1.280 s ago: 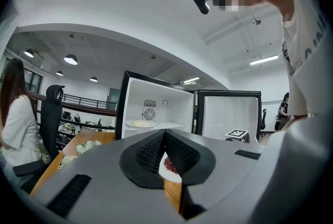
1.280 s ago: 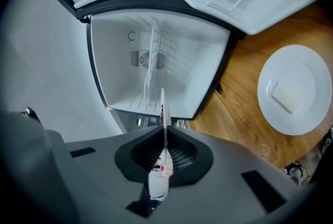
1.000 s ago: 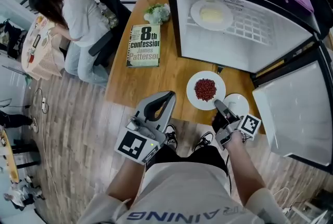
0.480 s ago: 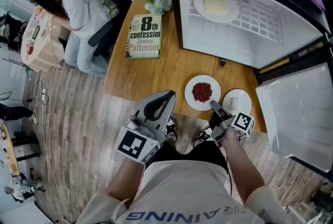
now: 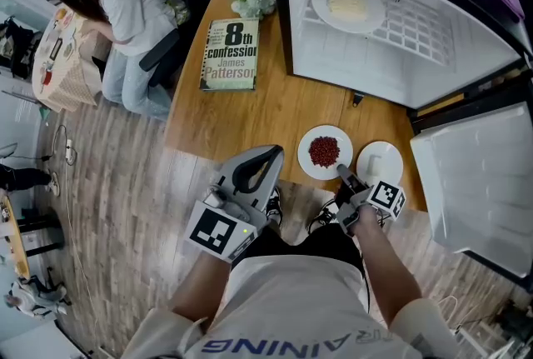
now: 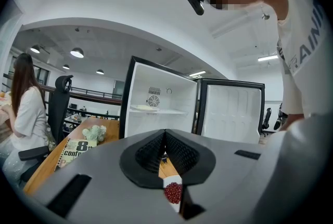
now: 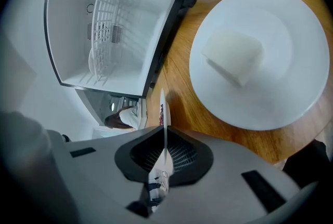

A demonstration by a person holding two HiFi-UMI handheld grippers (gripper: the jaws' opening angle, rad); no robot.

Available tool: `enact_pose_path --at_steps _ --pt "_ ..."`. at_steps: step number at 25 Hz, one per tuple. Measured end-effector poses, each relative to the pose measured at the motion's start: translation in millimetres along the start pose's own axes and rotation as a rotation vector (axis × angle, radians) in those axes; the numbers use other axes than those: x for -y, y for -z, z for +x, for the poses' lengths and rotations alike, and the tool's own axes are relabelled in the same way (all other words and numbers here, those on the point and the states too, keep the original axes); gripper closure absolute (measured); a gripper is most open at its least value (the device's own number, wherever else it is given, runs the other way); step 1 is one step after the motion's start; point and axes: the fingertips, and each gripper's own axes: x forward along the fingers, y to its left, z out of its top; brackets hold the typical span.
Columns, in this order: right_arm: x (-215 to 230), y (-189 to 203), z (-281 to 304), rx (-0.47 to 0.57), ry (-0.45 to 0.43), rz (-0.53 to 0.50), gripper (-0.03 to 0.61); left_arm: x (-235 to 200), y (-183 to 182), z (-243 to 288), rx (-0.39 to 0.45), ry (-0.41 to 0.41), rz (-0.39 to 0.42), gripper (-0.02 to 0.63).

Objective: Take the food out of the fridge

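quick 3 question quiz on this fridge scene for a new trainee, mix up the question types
1. True or false: the right gripper is shut on the rim of the round white plate of red beans.
2. How many plates of food are inside the open white fridge? A) none B) one C) two
3. Fill in: the left gripper holds ____.

Key: 1 true. 2 B, the round white plate of pale food on the white wire shelf. 3 nothing; its jaws are together with nothing between them.
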Motion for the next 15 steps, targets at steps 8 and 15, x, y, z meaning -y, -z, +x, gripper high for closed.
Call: enact_pose_path --at_steps 8,15 --pt "10 1 1 -0.005 0.069 -0.050 0.543 1 -1 1 0.001 0.012 0.002 0.606" --pt "17 11 0 -0.040 0.123 -0.139 0.515 2 1 0 -0.005 0.020 0.001 0.606"
